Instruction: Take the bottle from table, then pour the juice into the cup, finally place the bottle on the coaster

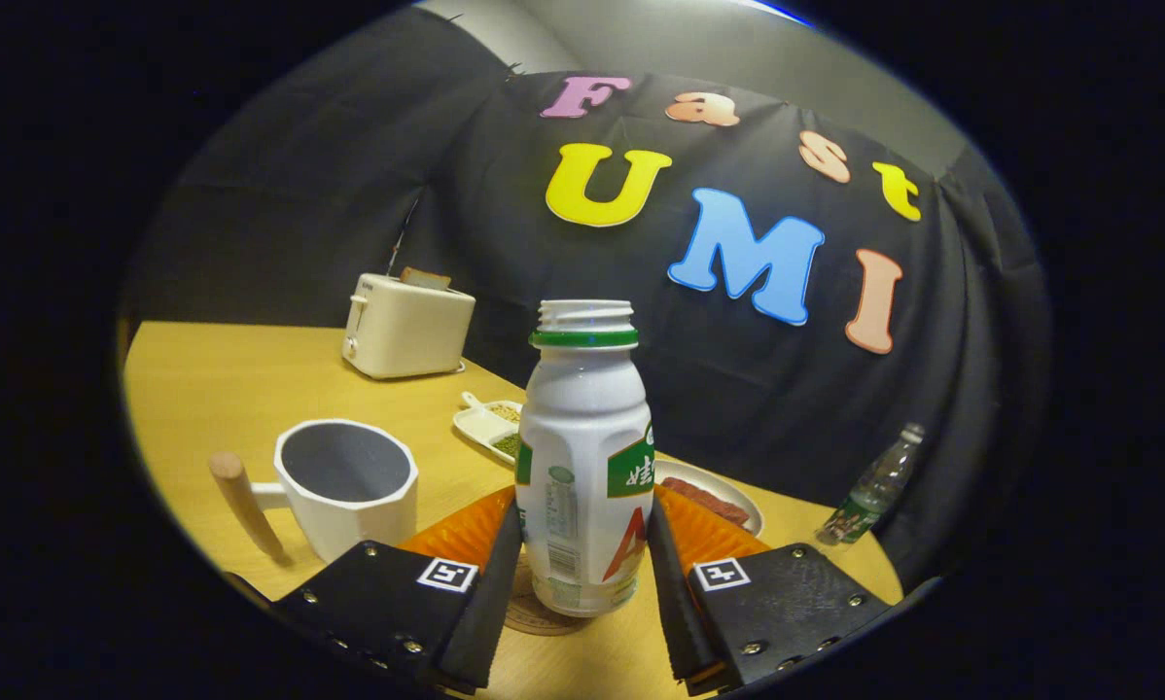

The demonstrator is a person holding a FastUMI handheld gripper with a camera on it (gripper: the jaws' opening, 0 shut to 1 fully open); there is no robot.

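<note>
One bottle (583, 457), uncapped, upright at frame centre on a coaster (542, 614) on the worktop (213, 389); gripper (582, 574) jaws flank it, contact uncertain. One white cup (347, 481), lower left. One toaster (407, 324), upper left.

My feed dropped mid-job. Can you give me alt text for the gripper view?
A white uncapped bottle stands upright on a round coaster between the fingers of the gripper, which sit against its sides. Left of it is a white cup with a wooden handle; a toaster and dishes lie beyond on the wooden table.
</note>
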